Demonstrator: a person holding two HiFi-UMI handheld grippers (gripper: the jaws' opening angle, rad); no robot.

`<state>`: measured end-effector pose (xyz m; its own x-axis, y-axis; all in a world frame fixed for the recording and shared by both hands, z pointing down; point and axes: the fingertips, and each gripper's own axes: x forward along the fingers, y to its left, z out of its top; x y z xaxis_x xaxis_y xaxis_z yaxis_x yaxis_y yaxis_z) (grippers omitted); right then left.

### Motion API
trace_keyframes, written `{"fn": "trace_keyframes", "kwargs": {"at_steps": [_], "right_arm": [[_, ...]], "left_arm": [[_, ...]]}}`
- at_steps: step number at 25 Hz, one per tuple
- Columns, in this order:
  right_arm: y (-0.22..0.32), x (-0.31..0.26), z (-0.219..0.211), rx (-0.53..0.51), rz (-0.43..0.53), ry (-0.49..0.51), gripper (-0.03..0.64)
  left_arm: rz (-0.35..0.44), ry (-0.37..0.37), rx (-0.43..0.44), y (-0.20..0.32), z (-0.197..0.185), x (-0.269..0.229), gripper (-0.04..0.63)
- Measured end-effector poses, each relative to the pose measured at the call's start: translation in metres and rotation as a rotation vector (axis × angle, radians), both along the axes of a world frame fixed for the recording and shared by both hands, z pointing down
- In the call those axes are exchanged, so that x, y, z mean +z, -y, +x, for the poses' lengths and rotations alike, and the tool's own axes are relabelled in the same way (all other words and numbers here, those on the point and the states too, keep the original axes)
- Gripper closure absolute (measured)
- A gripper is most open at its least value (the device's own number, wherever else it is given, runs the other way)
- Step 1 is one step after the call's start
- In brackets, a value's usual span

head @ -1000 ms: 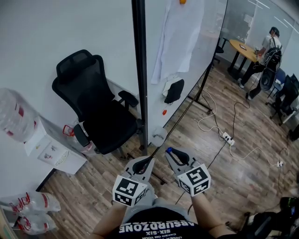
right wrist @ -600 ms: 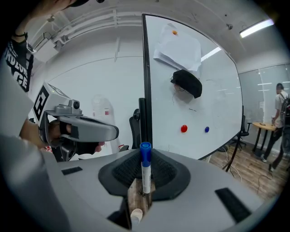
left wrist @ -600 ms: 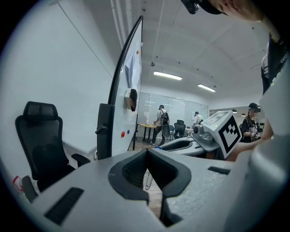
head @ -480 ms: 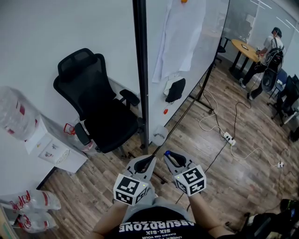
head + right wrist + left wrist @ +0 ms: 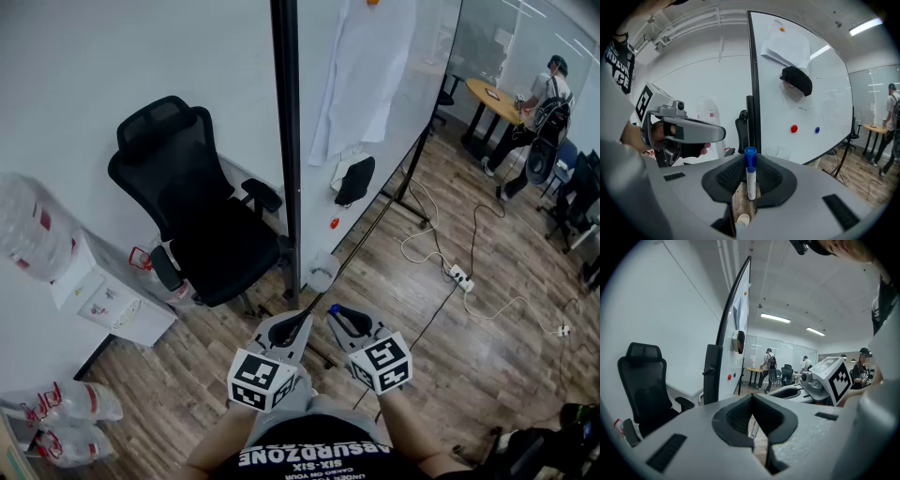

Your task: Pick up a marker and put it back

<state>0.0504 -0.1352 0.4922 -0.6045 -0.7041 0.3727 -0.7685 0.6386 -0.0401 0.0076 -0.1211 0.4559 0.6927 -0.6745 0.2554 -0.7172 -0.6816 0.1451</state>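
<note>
— Blue cap, white body: where is the marker (image 5: 750,180)?
— It stands upright between the fingers of the right gripper (image 5: 750,159). They pinch it from both sides. The cap rises just above the fingertips, and the whiteboard (image 5: 806,108) is beyond them.
— And the left gripper (image 5: 752,397)?
— Its fingers are pressed together at the tips, with nothing between them. It is just beside the right one.

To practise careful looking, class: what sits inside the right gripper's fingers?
A marker, white with a blue cap, stands upright, gripped between the fingers of the right gripper. Its lower end sinks between them, out of sight.
</note>
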Motion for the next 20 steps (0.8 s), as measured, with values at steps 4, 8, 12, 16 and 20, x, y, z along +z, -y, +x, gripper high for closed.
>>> {"fn": "trace_keyframes", "kwargs": {"at_steps": [4,8,12,16,20], "right_arm": [[0.0,0.0,-0.002,-0.003,0.0,0.0,0.555],[0.0,-0.002,-0.003,-0.003,0.003,0.0,0.554],[0.0,-0.006,-0.004,-0.006,0.009,0.003,0.555],[-0.001,-0.013,-0.004,-0.007,0.023,0.006,0.554],[-0.002,-0.023,-0.002,-0.002,0.041,0.012,0.554]], "left_arm": [[0.0,-0.001,-0.001,0.0,-0.001,0.0,0.588],[-0.002,-0.001,-0.002,-0.001,-0.002,0.0,0.588],[-0.002,-0.003,-0.001,-0.001,-0.003,0.001,0.588],[-0.003,-0.004,-0.002,-0.001,-0.005,0.002,0.588],[-0.005,-0.005,-0.003,-0.002,-0.006,0.002,0.588]]}}
